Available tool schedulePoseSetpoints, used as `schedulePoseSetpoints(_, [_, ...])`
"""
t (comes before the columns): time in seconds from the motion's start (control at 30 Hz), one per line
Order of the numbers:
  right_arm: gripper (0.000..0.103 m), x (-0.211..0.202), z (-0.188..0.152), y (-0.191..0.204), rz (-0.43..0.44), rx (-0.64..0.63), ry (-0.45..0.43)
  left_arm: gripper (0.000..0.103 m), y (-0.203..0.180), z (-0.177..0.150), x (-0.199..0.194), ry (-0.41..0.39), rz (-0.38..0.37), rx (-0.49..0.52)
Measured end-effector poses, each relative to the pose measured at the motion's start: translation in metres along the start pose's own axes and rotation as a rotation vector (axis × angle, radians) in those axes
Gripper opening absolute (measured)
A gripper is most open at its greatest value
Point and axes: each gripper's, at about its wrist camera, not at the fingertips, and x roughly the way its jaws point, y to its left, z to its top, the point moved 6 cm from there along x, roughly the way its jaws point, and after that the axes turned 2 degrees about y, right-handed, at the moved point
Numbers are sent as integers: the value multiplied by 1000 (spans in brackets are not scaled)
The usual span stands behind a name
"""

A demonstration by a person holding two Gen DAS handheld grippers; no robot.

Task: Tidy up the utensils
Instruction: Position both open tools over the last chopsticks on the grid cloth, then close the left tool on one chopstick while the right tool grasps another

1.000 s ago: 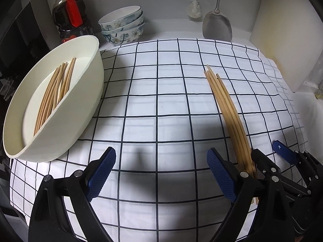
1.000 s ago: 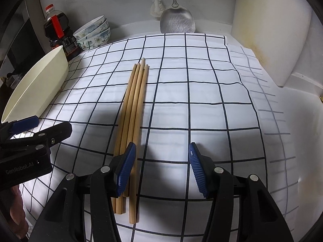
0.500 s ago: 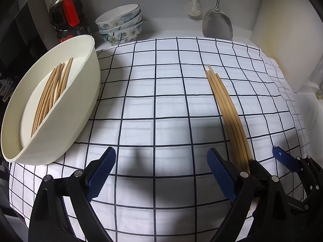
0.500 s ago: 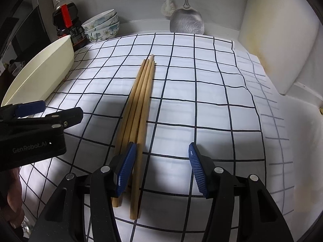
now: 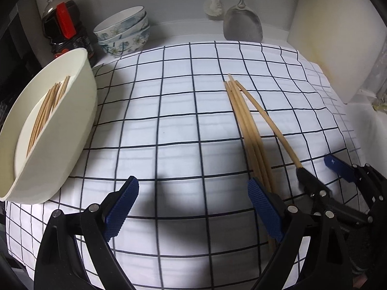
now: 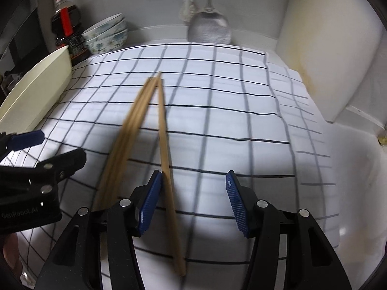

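Bamboo chopsticks (image 5: 246, 125) lie on the white cloth with a black grid (image 5: 169, 120), right of centre in our left wrist view; their tips meet at the upper end, and one stick splays off to the right of the other three. In our right wrist view the same set (image 6: 135, 125) is blurred, and the splayed chopstick (image 6: 167, 164) runs down the middle of the frame, passing between the fingers of our right gripper (image 6: 193, 198) and lying just against the inner side of its left blue pad (image 6: 150, 205). That claw stands at a middling width with the right pad well clear of the stick, so nothing is clamped. The other sticks sit outside it, to the left of that pad.

Our left gripper (image 5: 193, 207) fills the bottom of its own view, jaws spread wide over bare cloth and holding nothing; the chopstick bundle passes just behind its right pad (image 5: 266, 210). It shows in the right wrist view at the left edge (image 6: 36, 159).

At the left edge of the left wrist view a cream bowl (image 5: 79, 120) rests tilted on the cloth, with more chopsticks (image 5: 48, 111) lying inside it. Behind it, upper left, stand a dark sauce bottle with a red cap (image 5: 63, 29) and a stack of floral bowls (image 5: 123, 31). A metal spatula (image 5: 241, 24) hangs against the back wall at the top, and a pale cutting board (image 5: 338, 36) leans at the upper right.
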Motion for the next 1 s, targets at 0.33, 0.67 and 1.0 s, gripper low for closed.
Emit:
schedulePoseSetpoints(0.33, [52, 0, 0, -33, -26, 41, 0, 91, -19, 0, 13, 23, -17, 27])
schedulePoseSetpoints(0.67, [52, 2, 4, -27, -16, 32, -5, 94, -17, -2, 14, 4, -10, 27])
schedulePoseSetpoints(1.0, [52, 5, 9, -22, -8, 21, -2, 94, -20, -3, 15, 39, -33, 11])
